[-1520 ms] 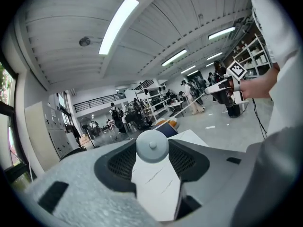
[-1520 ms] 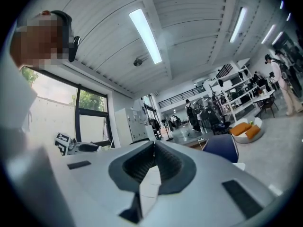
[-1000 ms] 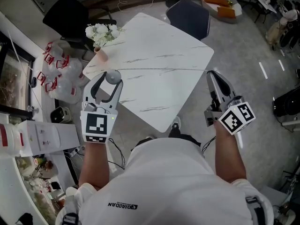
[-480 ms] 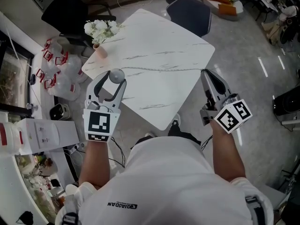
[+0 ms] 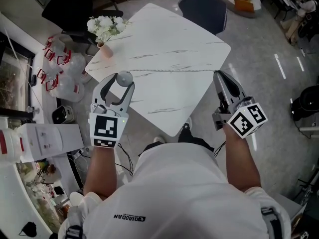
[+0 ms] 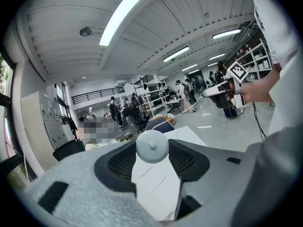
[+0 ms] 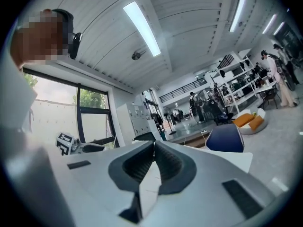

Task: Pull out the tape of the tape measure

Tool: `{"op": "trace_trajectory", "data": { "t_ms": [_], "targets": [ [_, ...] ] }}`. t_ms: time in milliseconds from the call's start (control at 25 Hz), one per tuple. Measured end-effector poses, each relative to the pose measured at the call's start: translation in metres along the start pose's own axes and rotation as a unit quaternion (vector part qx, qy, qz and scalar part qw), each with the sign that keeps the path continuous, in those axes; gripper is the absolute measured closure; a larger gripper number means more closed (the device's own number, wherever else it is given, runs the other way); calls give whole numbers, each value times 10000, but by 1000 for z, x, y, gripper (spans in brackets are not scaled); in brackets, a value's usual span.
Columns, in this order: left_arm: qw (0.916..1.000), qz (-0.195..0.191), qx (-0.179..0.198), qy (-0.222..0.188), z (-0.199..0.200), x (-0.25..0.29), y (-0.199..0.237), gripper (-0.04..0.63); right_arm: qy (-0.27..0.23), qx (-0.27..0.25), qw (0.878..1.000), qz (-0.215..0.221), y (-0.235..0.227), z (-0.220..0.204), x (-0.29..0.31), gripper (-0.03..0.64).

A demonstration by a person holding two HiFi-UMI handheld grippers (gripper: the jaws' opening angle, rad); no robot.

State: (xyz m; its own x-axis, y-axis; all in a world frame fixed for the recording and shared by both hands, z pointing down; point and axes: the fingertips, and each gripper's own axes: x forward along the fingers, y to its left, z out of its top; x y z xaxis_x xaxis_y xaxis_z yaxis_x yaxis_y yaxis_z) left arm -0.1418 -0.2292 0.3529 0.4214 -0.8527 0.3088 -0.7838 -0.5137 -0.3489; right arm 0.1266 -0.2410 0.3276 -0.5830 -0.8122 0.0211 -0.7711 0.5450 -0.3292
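Wide-spread, the left gripper (image 5: pixel 122 82) clamps the tape measure (image 5: pixel 124 77), a round grey case, between its fingertips. The left gripper view shows the case seated at the very tips with the ribbed pads against its two sides. In the head view the case sits over the near left edge of the white marble-patterned worktop (image 5: pixel 169 34). From it the tape (image 5: pixel 172 71) runs out as a thin pale line, nearly straight, across the worktop to the right. The line ends at the right gripper (image 5: pixel 219 75), beside the worktop's right corner. That gripper's jaws are pressed together, tips meeting, on the tape's end, though the tape itself is too thin to make out in the right gripper view. Near the worktop's far left corner stands a small pink vase (image 5: pixel 105 51) of white flowers (image 5: pixel 102 26). A dark blue chair (image 5: pixel 204 11) stands at the far side, and clear plastic bags (image 5: pixel 65 71) lie on the floor to the left.
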Motion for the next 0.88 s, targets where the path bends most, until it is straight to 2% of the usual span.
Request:
{"op": "trace_trajectory", "data": {
  "t_ms": [200,400,640,880],
  "targets": [
    [9993,-171,-141,304,-28,18,-9,374,233,145,9994,-201,-22,-25,10,600],
    [9954,-418,-356,780,-71,44,-28,374,755,407,9951,-488,-56,-77,23,600],
    [9829,-678,-798,1517,-147,76,-54,374,1640,387,9832,-699,-91,-162,38,600],
    [9685,-884,-1105,2048,-219,102,-80,373,2385,357,9671,-808,-120,-230,51,600]
  ]
}}
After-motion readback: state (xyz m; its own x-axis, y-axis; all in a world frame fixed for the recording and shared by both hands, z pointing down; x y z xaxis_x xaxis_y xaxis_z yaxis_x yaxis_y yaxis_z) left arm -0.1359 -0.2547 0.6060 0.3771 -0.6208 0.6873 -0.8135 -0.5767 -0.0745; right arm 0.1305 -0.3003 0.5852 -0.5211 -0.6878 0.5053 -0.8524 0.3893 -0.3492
